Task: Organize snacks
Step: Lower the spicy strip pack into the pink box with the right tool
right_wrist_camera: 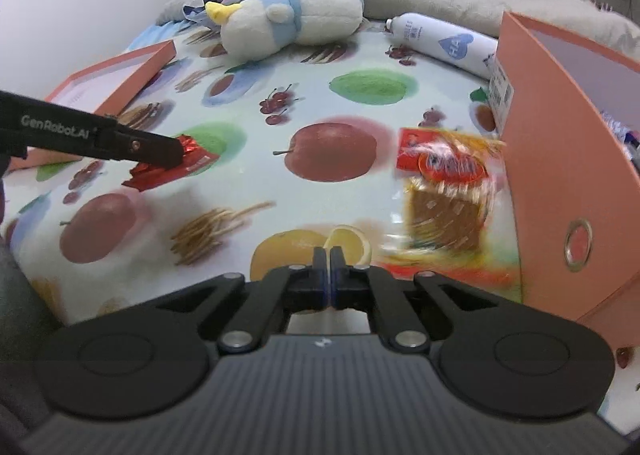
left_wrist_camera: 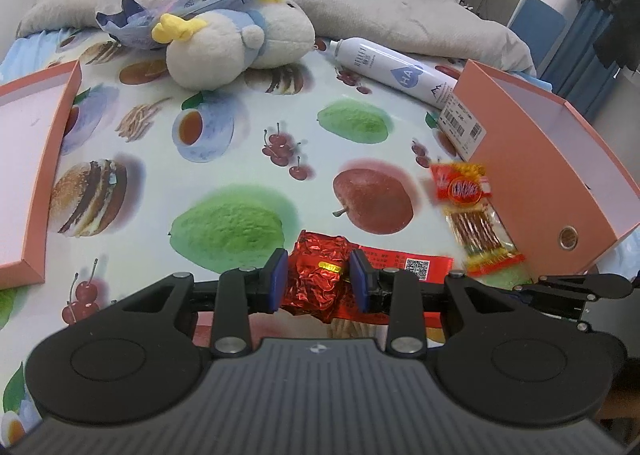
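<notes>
The left gripper (left_wrist_camera: pixel 319 282) has its jaws pressed on a red foil snack (left_wrist_camera: pixel 316 279) lying low on the bed, and it looks light, crinkly and slippery, so the bunched middle is a good place to hold. The right gripper (right_wrist_camera: pixel 329 275) has its jaws together on nothing. The tall orange box (right_wrist_camera: pixel 568 159) holds a few wrappers, but the flat orange lid (left_wrist_camera: pixel 24 159) looks bare, and a noodle snack pack (left_wrist_camera: pixel 472 211) lies beside the box.
</notes>
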